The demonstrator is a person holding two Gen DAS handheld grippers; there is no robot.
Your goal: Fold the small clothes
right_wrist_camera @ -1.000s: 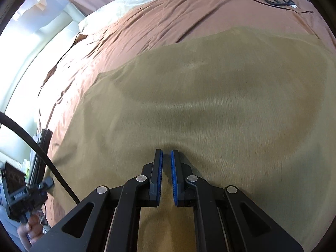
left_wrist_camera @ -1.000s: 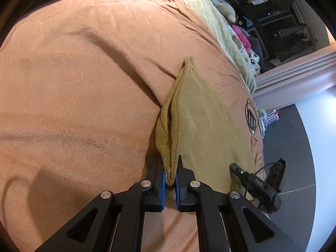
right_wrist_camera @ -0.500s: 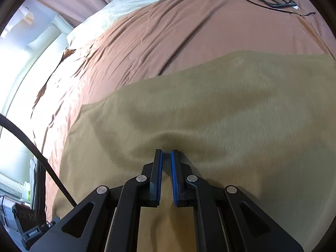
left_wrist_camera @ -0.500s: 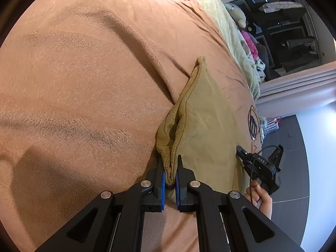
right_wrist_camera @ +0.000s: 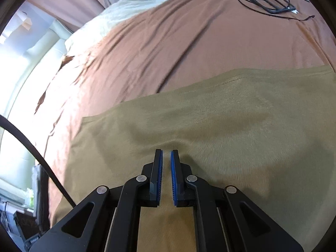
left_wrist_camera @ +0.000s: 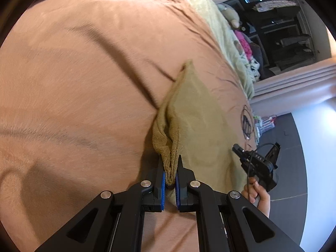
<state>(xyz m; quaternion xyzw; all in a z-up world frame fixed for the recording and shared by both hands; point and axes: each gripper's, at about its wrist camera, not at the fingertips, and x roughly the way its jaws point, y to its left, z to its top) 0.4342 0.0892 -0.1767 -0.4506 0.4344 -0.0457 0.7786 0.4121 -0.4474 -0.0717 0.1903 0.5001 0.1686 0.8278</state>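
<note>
The left gripper (left_wrist_camera: 170, 169) pinches a bunched edge of the olive cloth (left_wrist_camera: 195, 115) between its blue pads — the cloth fans out ahead and to the right over the brown bedspread (left_wrist_camera: 84, 84). The right gripper (right_wrist_camera: 166, 157) is nearly closed, its tips touching the cloth — whether it grips fabric is unclear.
</note>
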